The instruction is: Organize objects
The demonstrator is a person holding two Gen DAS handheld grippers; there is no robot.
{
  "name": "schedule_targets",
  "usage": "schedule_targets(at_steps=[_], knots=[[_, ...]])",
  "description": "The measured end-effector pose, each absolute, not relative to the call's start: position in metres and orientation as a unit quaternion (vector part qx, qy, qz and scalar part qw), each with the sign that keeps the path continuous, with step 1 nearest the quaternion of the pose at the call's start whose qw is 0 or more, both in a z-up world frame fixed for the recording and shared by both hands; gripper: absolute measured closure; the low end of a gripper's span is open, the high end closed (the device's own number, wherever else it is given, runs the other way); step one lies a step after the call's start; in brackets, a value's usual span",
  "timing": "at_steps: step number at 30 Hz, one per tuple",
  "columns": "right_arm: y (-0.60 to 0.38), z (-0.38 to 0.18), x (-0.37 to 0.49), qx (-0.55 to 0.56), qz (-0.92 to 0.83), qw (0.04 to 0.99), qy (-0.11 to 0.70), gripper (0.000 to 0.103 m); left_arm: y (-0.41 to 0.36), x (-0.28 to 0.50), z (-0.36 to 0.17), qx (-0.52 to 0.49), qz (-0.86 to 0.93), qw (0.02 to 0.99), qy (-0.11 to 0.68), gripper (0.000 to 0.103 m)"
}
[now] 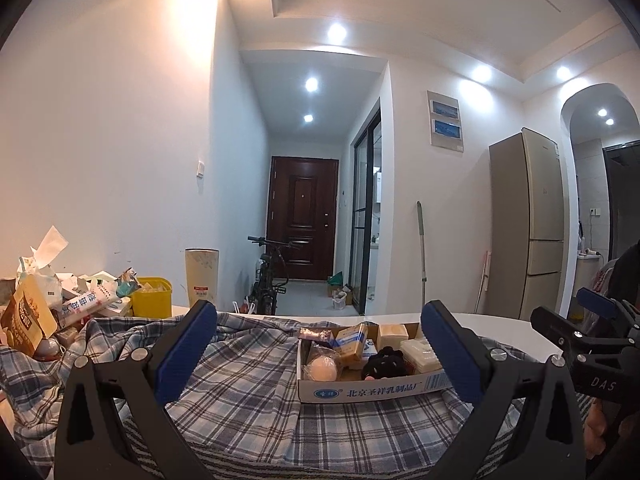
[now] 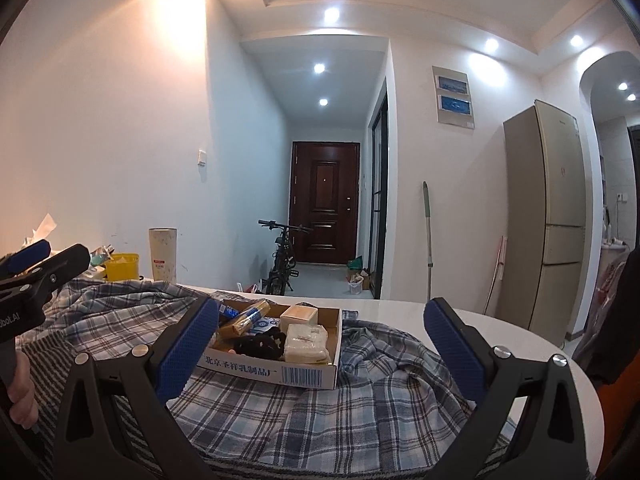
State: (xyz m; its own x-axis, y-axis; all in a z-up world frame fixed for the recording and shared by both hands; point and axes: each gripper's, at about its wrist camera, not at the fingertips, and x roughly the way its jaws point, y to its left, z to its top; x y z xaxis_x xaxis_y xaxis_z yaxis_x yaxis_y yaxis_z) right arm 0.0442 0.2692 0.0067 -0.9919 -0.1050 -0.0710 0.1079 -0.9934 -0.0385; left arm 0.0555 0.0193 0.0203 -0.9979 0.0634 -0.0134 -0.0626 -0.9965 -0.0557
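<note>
Two grippers hover above a plaid cloth (image 1: 248, 396) spread over a white table (image 2: 472, 316). Left gripper (image 1: 320, 354) has its jaws spread wide with nothing between its blue pads; right gripper (image 2: 322, 350) is equally wide apart and holds nothing. Between them, on the cloth, sits a shallow cardboard box (image 1: 372, 392) holding a black plush toy (image 1: 386, 362), a pale wrapped ball (image 1: 320, 368), yellow packets and cream blocks. Loose snack packets (image 1: 60, 300) lie piled at the table's far left beside a yellow tub (image 1: 152, 298).

I see white walls (image 1: 120, 120) | recessed ceiling spotlights (image 1: 337, 32) lit | dark wooden door (image 1: 303, 220) down hallway | bicycle (image 1: 268, 276) before it | beige fridge (image 1: 528, 224) right | mop (image 1: 421, 252) leaning on wall
</note>
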Motion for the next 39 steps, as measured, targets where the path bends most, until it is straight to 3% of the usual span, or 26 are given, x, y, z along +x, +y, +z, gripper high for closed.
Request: schedule_targets(at_steps=[39], knots=[[0.271,0.008,0.047,0.034,-0.998,0.055,0.015,0.000,0.029,0.041,0.016,-0.039,0.999,0.012,0.004,0.000]])
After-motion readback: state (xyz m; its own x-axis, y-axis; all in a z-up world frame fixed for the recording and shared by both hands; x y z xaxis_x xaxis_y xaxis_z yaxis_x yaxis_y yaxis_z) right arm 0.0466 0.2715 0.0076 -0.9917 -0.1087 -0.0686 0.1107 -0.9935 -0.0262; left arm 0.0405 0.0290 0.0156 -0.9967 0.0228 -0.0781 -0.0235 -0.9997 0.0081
